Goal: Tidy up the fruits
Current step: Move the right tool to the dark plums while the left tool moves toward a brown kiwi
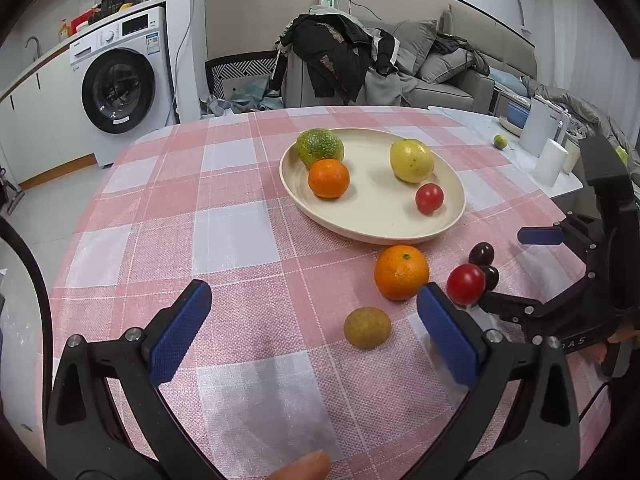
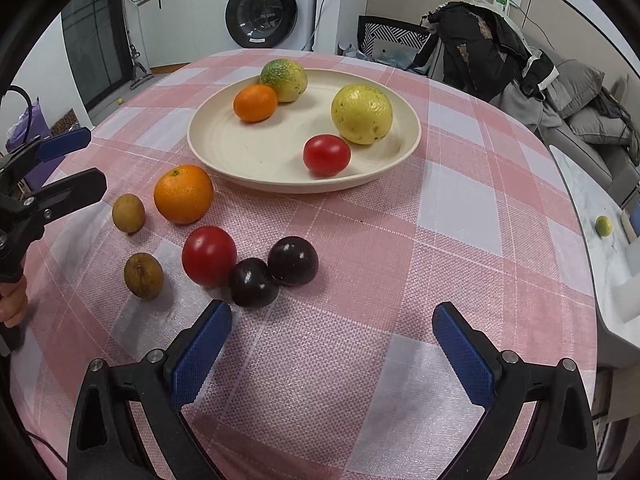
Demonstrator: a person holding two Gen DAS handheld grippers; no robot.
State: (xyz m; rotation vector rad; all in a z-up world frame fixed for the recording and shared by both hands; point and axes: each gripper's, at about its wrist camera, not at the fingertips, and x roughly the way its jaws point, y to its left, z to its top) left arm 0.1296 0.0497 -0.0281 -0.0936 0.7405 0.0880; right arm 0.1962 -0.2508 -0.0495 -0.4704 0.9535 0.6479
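Note:
A cream plate point(image 1: 372, 208) point(image 2: 260, 152) holds a green-yellow fruit point(image 2: 284, 80), a small orange point(image 2: 255, 103), a yellow fruit point(image 2: 361, 114) and a red tomato point(image 2: 326, 155). On the pink checked cloth lie a bigger orange point(image 1: 401, 272) point(image 2: 183, 194), two brown fruits point(image 2: 128, 214) point(image 2: 143, 276), a second tomato point(image 1: 466, 284) point(image 2: 209, 255) and two dark plums point(image 2: 293, 260) point(image 2: 253, 282). My left gripper point(image 1: 316, 312) point(image 2: 86, 162) is open and empty, near one brown fruit point(image 1: 367, 327). My right gripper point(image 2: 332, 316) point(image 1: 516, 270) is open and empty, just short of the plums.
A marble side table point(image 2: 592, 200) on the right carries a small lime point(image 1: 500, 142) point(image 2: 603, 226), a white jug point(image 1: 540, 128) and a white cup point(image 1: 554, 162). Beyond the table stand a washing machine point(image 1: 120, 88) and a sofa piled with clothes point(image 1: 340, 60).

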